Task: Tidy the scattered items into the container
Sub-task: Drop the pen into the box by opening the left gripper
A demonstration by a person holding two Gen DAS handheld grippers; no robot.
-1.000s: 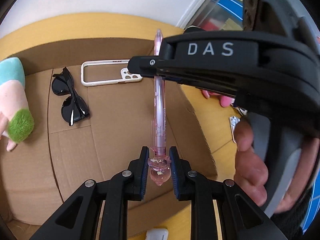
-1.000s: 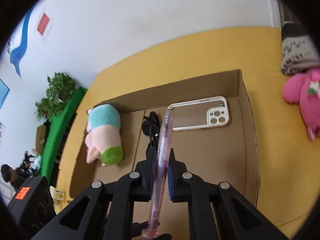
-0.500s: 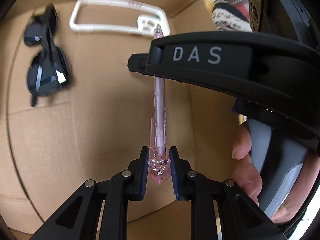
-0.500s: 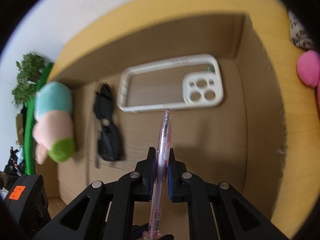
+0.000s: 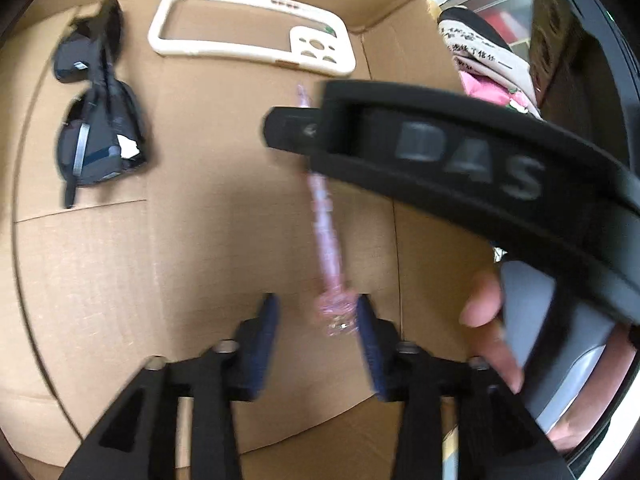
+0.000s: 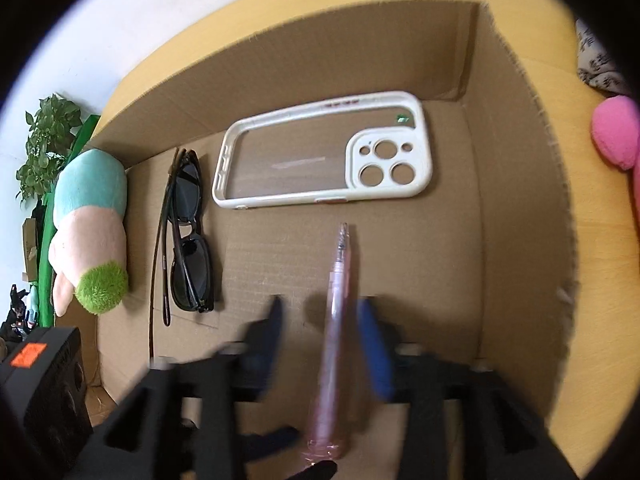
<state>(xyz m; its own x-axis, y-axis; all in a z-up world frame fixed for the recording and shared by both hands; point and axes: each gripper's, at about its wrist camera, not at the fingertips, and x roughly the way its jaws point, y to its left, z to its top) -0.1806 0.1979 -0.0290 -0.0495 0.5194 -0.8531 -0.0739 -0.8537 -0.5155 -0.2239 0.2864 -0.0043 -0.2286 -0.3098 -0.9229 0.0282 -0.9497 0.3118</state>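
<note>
Jaws of both the left gripper [image 5: 316,320] and the right gripper [image 6: 324,320] stand spread apart, gripping nothing. Between them, motion-blurred, the pink pen [image 6: 334,344] is over the cardboard box [image 6: 516,208] floor, near the phone case [image 6: 320,148] and sunglasses [image 6: 186,236].

Yellow tabletop [image 6: 592,240] under everything; white wall [image 6: 200,12] behind it; leafy green plant [image 6: 44,148] at far left against the wall, green upright panel [image 6: 46,248] just beside it; black device with an orange sticker [image 6: 30,354] at lower left; small cluttered background behind the panel, too small to make out.
</note>
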